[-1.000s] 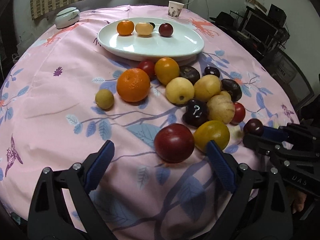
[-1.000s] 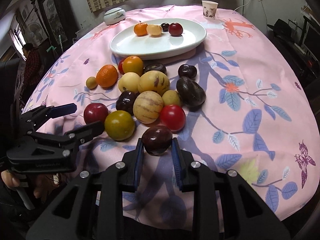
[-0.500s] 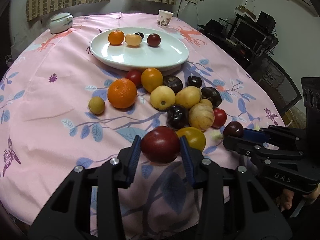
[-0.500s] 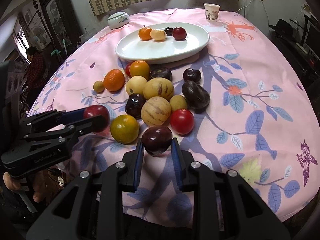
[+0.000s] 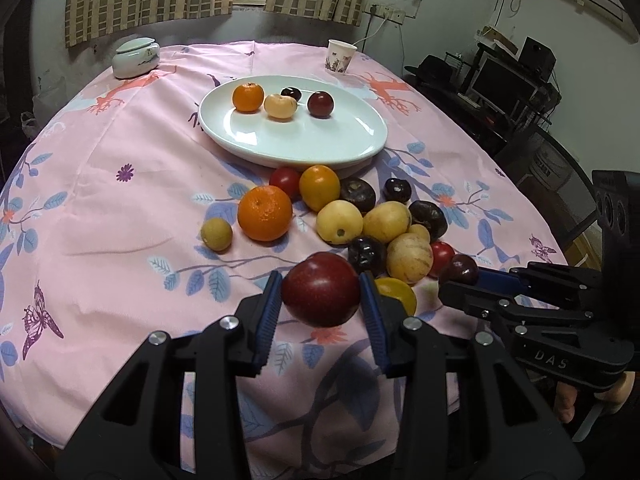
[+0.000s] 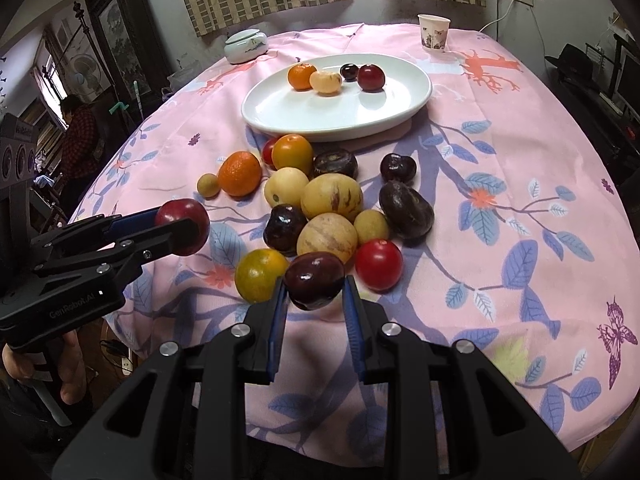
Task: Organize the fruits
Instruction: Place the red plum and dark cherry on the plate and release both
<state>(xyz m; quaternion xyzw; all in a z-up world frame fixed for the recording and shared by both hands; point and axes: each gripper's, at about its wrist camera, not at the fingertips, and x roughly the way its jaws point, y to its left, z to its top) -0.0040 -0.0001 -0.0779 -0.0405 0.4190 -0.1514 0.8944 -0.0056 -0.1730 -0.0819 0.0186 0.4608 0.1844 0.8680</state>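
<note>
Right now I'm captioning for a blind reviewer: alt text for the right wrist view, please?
The right gripper grips a dark purple plum above a pink floral tablecloth. Loose fruit lies between it and a white plate holding four fruits; the left gripper holds a red plum.

Four fruits (image 5: 282,101) sit on the plate (image 5: 292,140) mid-table; the fruit pile (image 5: 352,216) lies before it, cup (image 5: 341,57) behind.

Fruit pile (image 6: 320,208) blocks plate (image 6: 400,112); cloth (image 6: 520,160) rightward open.
</note>
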